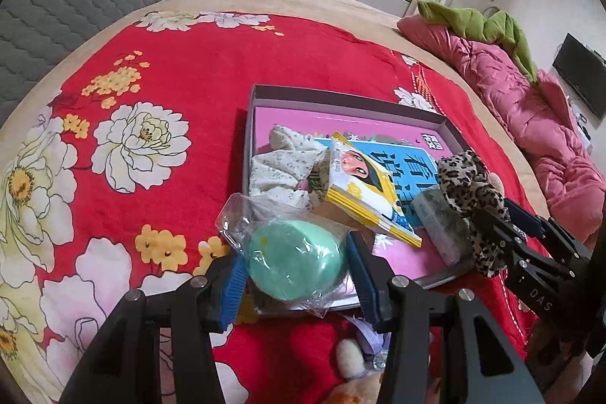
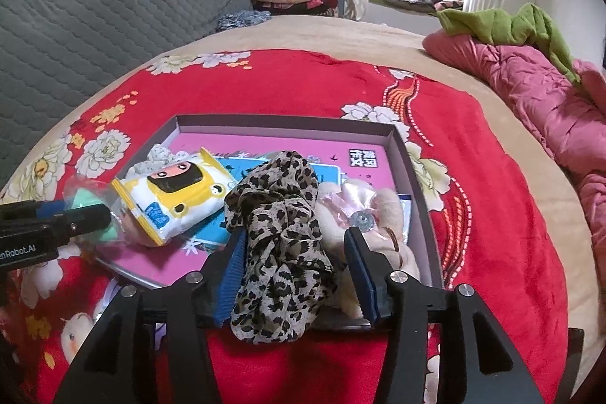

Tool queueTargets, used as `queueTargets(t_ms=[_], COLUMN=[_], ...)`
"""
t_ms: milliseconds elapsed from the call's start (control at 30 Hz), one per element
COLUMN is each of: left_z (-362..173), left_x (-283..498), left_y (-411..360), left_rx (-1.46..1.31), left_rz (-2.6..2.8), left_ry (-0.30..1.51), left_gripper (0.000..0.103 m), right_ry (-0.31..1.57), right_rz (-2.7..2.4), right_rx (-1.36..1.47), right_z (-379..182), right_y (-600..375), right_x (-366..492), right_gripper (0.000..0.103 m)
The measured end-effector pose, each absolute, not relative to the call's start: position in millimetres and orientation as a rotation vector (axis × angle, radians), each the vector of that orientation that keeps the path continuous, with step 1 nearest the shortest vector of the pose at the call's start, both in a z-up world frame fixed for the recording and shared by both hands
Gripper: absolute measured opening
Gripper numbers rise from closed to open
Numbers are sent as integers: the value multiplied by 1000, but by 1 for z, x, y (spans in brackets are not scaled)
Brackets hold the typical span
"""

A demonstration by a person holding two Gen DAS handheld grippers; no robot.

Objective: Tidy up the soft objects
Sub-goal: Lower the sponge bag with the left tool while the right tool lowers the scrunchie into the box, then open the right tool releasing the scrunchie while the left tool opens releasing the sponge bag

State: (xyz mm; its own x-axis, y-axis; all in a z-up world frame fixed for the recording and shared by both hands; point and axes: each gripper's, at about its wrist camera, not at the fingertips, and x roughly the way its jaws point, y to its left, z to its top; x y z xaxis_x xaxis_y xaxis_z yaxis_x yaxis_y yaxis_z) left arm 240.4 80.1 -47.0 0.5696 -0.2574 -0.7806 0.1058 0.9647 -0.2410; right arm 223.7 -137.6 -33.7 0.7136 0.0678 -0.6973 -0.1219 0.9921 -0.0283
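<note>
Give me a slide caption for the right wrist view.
Right gripper straddles a leopard-print scrunchie over the open box on the red floral blanket.
</note>
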Motion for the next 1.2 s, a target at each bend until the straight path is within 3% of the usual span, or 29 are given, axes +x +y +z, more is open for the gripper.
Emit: queueTargets(t_ms=[367, 1200], left_z=[-49, -51], left_x=[241, 245], left_y=[71, 80], left_rx=[-164, -219], left_rz=[-244, -252], left_ry=[957, 962], left_gripper=[51, 52], right_ry=[737, 676], right_rz=[91, 93], right_rx=[-94, -56], right_z=[-28, -7], right_y=[-137, -148], right_x=[220, 202], right_gripper=[70, 73])
